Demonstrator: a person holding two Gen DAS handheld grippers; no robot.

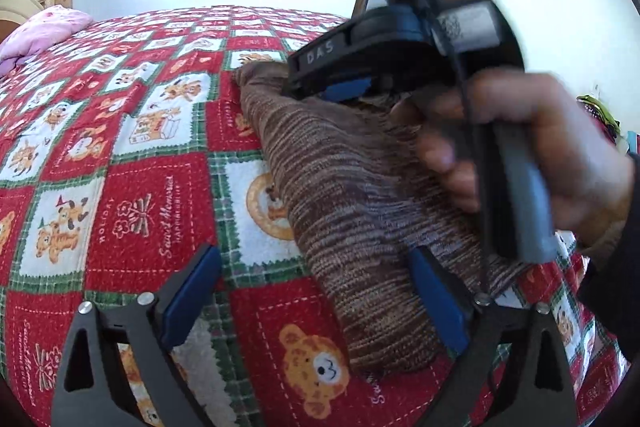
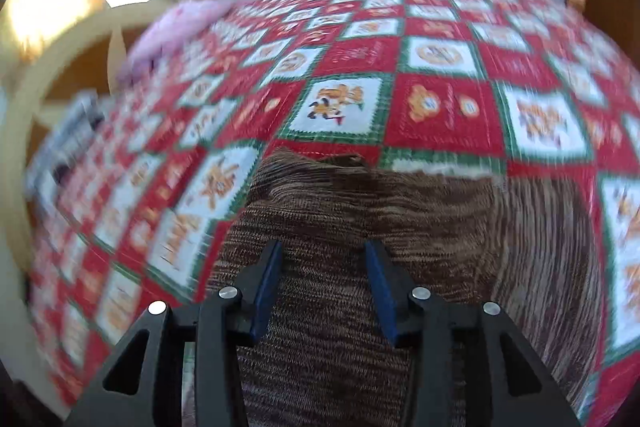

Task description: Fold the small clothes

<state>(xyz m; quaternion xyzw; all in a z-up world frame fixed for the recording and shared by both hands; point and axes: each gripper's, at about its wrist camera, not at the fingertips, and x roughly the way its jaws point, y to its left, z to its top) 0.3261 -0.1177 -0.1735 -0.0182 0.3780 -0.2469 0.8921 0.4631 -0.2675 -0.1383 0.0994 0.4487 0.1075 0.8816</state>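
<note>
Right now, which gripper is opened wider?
The left gripper: its blue pads stand far apart over the brown knit garment, while the right gripper shows a narrower gap.

a bed covered by a red, white and green checked quilt (image 1: 152,211) printed with teddy bears carries everything. a brown striped knit garment (image 1: 352,211) lies directly on it, spread in a long, rumpled shape across the near right part. 1 pink cushion or folded blanket (image 1: 44,31) rests on the quilt at the far left edge, well apart from the garment.
</note>
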